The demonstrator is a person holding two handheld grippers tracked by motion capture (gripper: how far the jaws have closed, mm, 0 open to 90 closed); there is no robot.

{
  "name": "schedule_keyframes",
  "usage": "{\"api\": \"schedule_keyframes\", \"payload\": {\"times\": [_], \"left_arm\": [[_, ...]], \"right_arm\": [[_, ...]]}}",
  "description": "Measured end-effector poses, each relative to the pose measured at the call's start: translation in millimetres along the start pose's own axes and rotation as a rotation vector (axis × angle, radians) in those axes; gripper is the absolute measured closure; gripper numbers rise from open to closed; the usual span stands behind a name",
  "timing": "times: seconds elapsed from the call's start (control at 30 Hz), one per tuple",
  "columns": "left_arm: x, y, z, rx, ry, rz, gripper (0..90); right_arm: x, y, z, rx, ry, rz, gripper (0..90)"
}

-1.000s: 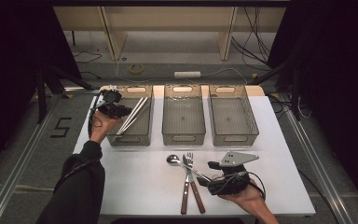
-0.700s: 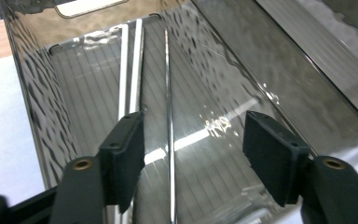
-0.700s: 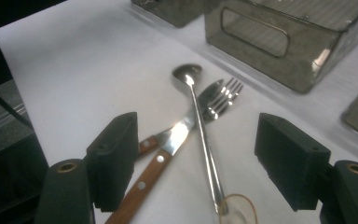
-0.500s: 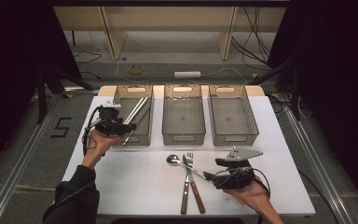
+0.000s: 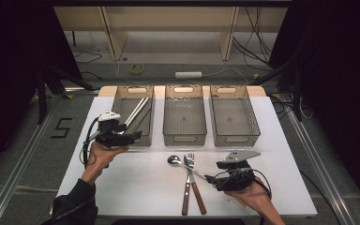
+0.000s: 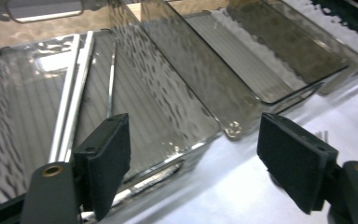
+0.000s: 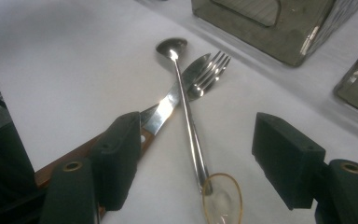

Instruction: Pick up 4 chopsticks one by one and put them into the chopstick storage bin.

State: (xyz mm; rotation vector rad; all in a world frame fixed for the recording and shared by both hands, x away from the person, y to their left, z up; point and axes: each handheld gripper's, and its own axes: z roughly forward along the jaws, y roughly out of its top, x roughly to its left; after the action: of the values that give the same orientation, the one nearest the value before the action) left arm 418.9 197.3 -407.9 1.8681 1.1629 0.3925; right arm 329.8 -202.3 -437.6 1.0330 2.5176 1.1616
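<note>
A metal spoon (image 5: 180, 162) lies across a wooden-handled knife (image 5: 196, 192) and fork (image 5: 187, 187) on the white table (image 5: 136, 187). My right gripper (image 5: 211, 178) is at the spoon's handle end, open. The spoon handle (image 7: 191, 130) runs between its pads without touching them, beside the knife blade (image 7: 168, 105) and the fork tines (image 7: 212, 70). My left gripper (image 5: 138, 136) hovers by the front of the left bin (image 5: 117, 105). Its jaws have just been opening, and nothing is between them (image 6: 196, 154). Metal chopsticks (image 6: 70, 98) lie in that bin (image 5: 138, 110).
Three smoky clear bins stand in a row at the back of the table: left, middle (image 5: 183, 138) and right (image 5: 236, 138). In the left gripper view their walls (image 6: 177, 79) run away to the right. Dark curtains close both sides, and cables lie on the floor behind.
My left hand has drawn back from over the left bin toward its front edge, and its jaws have opened. The right hand has stayed by the spoon.
</note>
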Motion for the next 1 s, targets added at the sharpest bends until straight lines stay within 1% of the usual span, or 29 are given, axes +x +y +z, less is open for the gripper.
{"api": "schedule_keyframes", "payload": {"times": [0.13, 0.17, 0.3, 0.43, 0.47, 0.53, 0.7, 0.8, 0.87, 0.9, 1.0], "left_arm": [[-5.2, -8.0, -3.4, -0.01, -0.015, 0.018, 21.5], [-5.8, -10.4, -4.8, -0.014, -0.013, 0.023, 21.2], [-8.5, -19.6, -10.2, -0.042, -0.013, 0.015, 20.5], [-9.0, -27.9, -15.4, -0.058, -0.019, 0.008, 19.8], [-9.7, -30.1, -16.3, -0.06, -0.023, 0.004, 19.8], [-11.9, -33.9, -18.2, -0.06, -0.022, 0.013, 19.3], [-18.2, -41.9, -23.2, -0.067, -0.045, 0.032, 18.5], [-22.1, -45.5, -26.0, -0.07, -0.053, 0.047, 18.4], [-24.1, -47.5, -28.0, -0.073, -0.056, 0.049, 18.4], [-24.4, -48.3, -29.1, -0.07, -0.055, 0.058, 18.4], [-26.1, -50.9, -30.6, -0.077, -0.054, 0.05, 18.3]], "right_arm": [[0.2, -0.3, 1.0, 0.005, 0.002, 0.001, 33.8], [0.3, -0.2, 1.1, 0.004, 0.004, 0.0, 33.8], [0.7, -0.1, 2.1, 0.006, 0.009, -0.005, 34.5], [0.4, -0.1, 4.0, 0.013, 0.015, -0.009, 35.6], [0.4, 0.2, 4.6, 0.014, 0.017, -0.012, 35.8], [1.1, 1.2, 6.3, 0.019, 0.02, -0.014, 36.1], [2.3, 5.7, 12.7, 0.033, 0.027, -0.027, 36.6], [2.9, 8.1, 16.0, 0.041, 0.031, -0.036, 36.8], [3.1, 9.9, 18.3, 0.049, 0.033, -0.036, 36.8], [3.2, 10.8, 19.7, 0.054, 0.035, -0.037, 36.8], [5.0, 13.7, 25.3, 0.078, 0.038, -0.047, 36.4]]}}
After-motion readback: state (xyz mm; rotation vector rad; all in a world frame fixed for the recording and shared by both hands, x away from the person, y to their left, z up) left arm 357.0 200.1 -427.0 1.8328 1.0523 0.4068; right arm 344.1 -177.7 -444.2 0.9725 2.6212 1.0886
